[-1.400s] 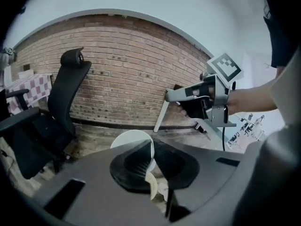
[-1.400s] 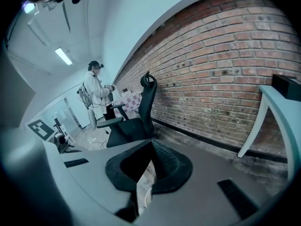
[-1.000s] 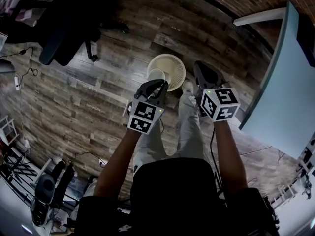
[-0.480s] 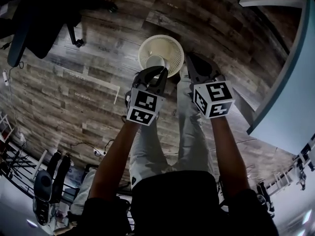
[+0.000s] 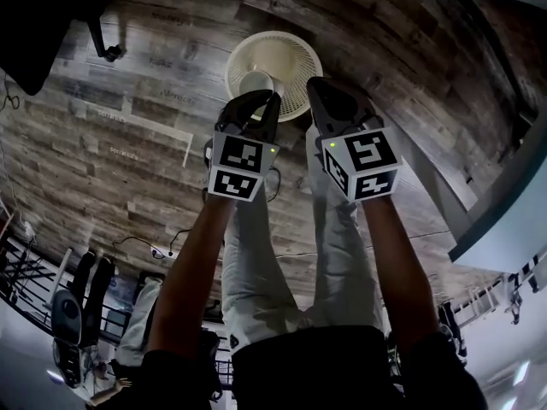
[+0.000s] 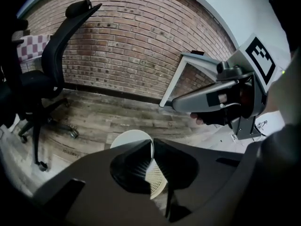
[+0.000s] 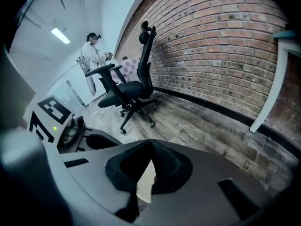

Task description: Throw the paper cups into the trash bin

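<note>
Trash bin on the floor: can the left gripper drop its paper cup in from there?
Probably yes. The left gripper holds the paper cup seemingly above the open trash bin, with nothing between; the right gripper sits beside it, not across.

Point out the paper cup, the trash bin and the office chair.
paper cup (image 5: 255, 81): head view, its inside.
trash bin (image 5: 297, 61): head view, mesh wall.
office chair (image 7: 127, 89): right gripper view, seat.

The person wore a dark top (image 5: 316, 370) and pale grey trousers (image 5: 256, 263), with the forearms left bare. The left gripper (image 5: 272, 99) and right gripper (image 5: 314, 84) each had dark grey, curved jaws and a white marker cube (image 5: 239, 167) printed with black squares. A small green light (image 5: 271, 151) glowed near each cube's edge.
</note>
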The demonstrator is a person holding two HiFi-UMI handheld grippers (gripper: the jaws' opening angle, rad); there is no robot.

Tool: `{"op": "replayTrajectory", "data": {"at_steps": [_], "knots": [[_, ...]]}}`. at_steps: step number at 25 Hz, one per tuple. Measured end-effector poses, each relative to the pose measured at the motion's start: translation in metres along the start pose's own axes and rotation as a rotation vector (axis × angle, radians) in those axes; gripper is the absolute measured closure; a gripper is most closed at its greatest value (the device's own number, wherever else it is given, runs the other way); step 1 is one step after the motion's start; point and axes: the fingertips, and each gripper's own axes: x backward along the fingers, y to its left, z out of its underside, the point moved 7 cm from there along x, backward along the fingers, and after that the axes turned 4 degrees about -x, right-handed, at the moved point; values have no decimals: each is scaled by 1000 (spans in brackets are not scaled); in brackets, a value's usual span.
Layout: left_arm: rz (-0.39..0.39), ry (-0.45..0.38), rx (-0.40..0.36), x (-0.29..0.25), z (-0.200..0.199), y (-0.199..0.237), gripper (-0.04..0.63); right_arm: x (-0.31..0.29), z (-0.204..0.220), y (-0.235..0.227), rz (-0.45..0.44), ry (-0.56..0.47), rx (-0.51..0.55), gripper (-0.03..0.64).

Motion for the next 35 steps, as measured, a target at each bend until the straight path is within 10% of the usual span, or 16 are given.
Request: {"op": "replayTrajectory", "data": {"at_steps": [19,35], "knots": [[-149,84,128,-116,93,31,565,-47,71,-24,-29,131,23,612],[-113,14,161,-57,65,21,552,-20,44,-9,-41,107,45,612]]}}
